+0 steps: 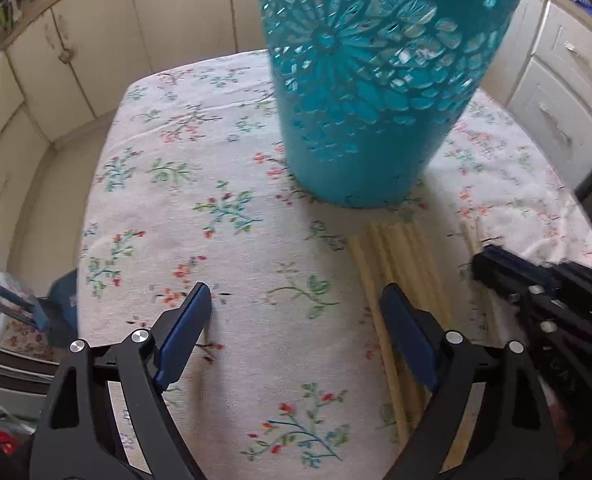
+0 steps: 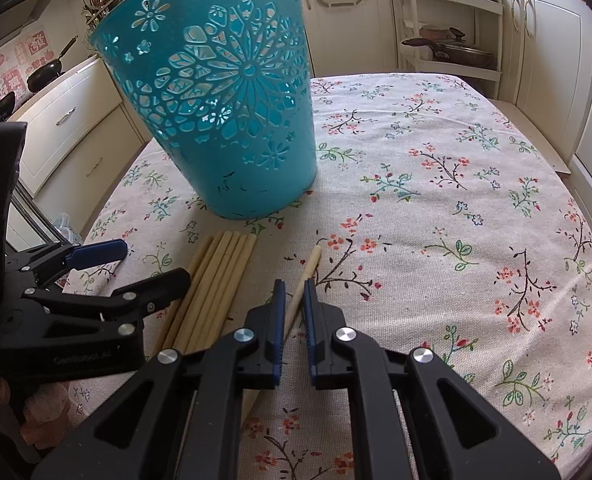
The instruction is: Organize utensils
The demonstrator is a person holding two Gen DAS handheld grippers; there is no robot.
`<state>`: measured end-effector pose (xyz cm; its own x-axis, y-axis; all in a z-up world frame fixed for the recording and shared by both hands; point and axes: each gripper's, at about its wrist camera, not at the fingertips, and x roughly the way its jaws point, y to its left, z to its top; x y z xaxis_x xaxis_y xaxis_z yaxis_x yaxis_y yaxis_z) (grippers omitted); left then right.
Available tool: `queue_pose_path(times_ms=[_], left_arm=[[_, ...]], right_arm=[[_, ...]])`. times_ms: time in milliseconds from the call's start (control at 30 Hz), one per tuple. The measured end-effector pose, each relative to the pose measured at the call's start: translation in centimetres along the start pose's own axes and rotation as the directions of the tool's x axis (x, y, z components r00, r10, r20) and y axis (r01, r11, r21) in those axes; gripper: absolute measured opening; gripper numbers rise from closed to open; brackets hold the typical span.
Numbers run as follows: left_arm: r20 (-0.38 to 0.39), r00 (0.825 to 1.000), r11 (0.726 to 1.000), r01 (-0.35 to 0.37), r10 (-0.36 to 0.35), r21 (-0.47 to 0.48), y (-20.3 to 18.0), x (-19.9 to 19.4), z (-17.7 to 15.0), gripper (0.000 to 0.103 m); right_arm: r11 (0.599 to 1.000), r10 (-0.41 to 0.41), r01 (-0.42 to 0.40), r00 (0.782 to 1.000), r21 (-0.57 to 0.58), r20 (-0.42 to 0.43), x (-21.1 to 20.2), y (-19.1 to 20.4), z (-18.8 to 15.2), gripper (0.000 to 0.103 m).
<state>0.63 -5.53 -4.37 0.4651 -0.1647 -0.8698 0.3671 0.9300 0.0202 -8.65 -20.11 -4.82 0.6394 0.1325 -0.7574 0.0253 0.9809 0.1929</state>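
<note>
A teal cut-out basket (image 2: 231,120) stands upright on the floral tablecloth (image 2: 436,200); it also shows in the left wrist view (image 1: 376,80). A bundle of pale chopsticks (image 2: 215,284) lies in front of it, also seen in the left wrist view (image 1: 400,264). My right gripper (image 2: 294,292) has its jaws closed around a single chopstick (image 2: 310,266) that lies apart from the bundle. My left gripper (image 1: 296,300) is open and empty, low over the cloth just left of the bundle; it shows in the right wrist view (image 2: 135,264).
Cream kitchen cabinets (image 2: 548,40) surround the table. A shelf rack with pans (image 2: 448,48) stands behind the far edge. A counter with woks (image 2: 43,72) is at the left. The cloth (image 1: 215,208) left of the basket is bare.
</note>
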Motion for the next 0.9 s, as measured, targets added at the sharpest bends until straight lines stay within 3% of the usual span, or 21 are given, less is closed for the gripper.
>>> queue_pose_path(times_ms=[133,300,400,433,633,700,833,900], left_arm=[[0.01,1.0,1.0,-0.007,0.007,0.014,-0.2,-0.1,0.0,0.08],[0.023,0.999,0.998,0.035,-0.036,0.047,-1.1,-0.7,0.0,0.053],[0.034,0.998,0.996,0.056,-0.059,0.065,-1.4,-0.9,0.0,0.023],[0.035,0.997,0.996,0.066,-0.069,0.062,-1.5,-1.0,0.1,0.008],[-0.006,0.981,0.98,0.195,-0.195,-0.037,0.7,-0.4,0.7,0.007],[-0.011,0.978,0.978,0.205,-0.206,-0.042,0.8,-0.4,0.7,0.007],[-0.001,0.993,0.992,0.119,-0.119,0.035,-0.6,-0.6,0.8,0.005],[0.008,0.989,0.989,0.145,-0.145,0.008,0.0,-1.3,1.1,0.005]], right_arm=[[1.0,0.0,0.0,1.0,-0.001,0.0,0.1,0.0,0.0,0.01],[1.0,-0.014,0.014,1.0,-0.014,-0.005,0.3,0.5,-0.1,0.01],[0.999,-0.03,0.029,0.999,-0.04,-0.014,0.5,1.0,0.1,0.01],[0.998,-0.032,0.031,0.999,-0.056,-0.021,0.6,1.1,0.3,0.01],[0.978,-0.026,0.008,0.996,-0.209,-0.082,1.6,2.1,1.8,0.01],[0.989,0.01,-0.022,0.997,-0.148,-0.078,1.7,1.3,1.8,0.01],[0.997,0.066,-0.068,0.997,-0.049,-0.035,1.5,0.2,1.1,0.01],[0.994,0.108,-0.108,0.993,-0.007,-0.036,1.6,-0.5,1.1,0.01]])
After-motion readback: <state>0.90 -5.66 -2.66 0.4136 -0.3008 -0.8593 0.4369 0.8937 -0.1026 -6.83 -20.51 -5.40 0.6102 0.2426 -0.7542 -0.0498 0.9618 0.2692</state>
